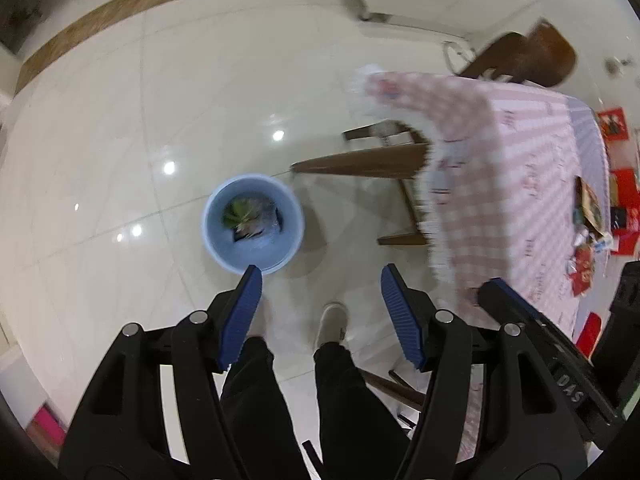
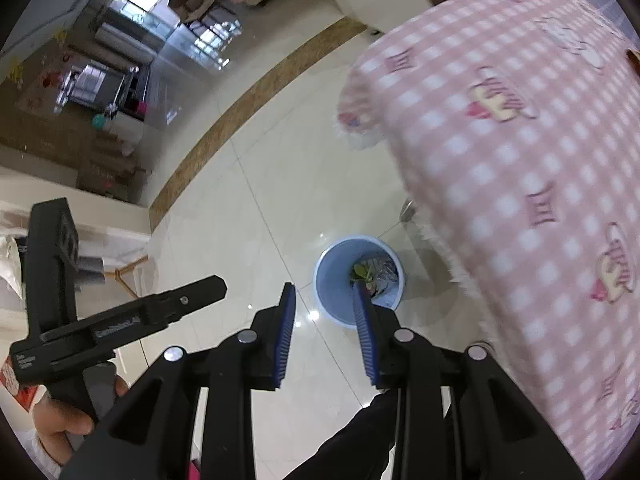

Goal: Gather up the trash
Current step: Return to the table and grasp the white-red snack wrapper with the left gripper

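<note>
A light blue bin [image 1: 253, 224] stands on the tiled floor with green leaves and wrappers inside; it also shows in the right wrist view [image 2: 358, 278]. My left gripper [image 1: 322, 274] is open and empty, held above the floor just near of the bin. My right gripper [image 2: 324, 290] is open and empty, its right finger overlapping the bin's rim in view. Several pieces of trash [image 1: 588, 236] lie on the table's pink checked cloth [image 1: 500, 184] at the far right.
The table with the pink cloth [image 2: 520, 160] fills the right side. A wooden chair [image 1: 372, 164] sits under it and another [image 1: 528, 56] behind. My legs and shoe [image 1: 332, 324] are below. The other gripper's body [image 2: 80, 320] shows at left.
</note>
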`<state>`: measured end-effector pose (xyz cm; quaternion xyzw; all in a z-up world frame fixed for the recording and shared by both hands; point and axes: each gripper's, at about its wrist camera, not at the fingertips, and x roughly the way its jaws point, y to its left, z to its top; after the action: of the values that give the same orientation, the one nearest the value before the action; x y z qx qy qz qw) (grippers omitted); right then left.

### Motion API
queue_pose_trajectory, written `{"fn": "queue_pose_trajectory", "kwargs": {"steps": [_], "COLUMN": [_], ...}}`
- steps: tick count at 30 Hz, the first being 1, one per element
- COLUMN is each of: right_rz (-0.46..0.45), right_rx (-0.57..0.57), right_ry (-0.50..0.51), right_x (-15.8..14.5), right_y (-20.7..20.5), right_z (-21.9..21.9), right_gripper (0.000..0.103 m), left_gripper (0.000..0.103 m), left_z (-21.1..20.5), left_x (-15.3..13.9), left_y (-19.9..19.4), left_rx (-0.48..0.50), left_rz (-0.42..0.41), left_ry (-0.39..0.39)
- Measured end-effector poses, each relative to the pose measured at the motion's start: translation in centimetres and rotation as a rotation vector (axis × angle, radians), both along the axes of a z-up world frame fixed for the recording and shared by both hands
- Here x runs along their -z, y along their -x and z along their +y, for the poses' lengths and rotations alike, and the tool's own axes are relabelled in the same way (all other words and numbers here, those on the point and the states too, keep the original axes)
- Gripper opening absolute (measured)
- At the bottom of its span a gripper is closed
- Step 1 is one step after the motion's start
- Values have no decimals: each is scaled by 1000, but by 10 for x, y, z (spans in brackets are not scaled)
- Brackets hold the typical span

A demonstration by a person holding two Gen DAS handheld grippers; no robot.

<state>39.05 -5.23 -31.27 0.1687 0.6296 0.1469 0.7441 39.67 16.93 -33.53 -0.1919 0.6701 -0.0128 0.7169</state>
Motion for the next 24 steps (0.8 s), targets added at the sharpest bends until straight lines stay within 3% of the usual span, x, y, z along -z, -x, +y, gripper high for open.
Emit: {"fn": "queue_pose_trajectory", "kwargs": {"steps": [10,21,24], "right_rz": [-83,-132,-124], "right_rx": [186,438,500], "right_ry": [-16,115,138], "right_x": [-34,-41,-36], "right_y": [4,39,50], "right_z": [-122,-313,-361], "right_gripper": [30,30,34], "left_gripper": [61,70,73], "left_z": [-142,-361,-418], "left_x": [-58,-51,-43], "left_y": [-30,-33,-35], "left_rx": [207,537,600], "left_rz": [-157,-246,-264], "left_ry": [18,71,57]}}
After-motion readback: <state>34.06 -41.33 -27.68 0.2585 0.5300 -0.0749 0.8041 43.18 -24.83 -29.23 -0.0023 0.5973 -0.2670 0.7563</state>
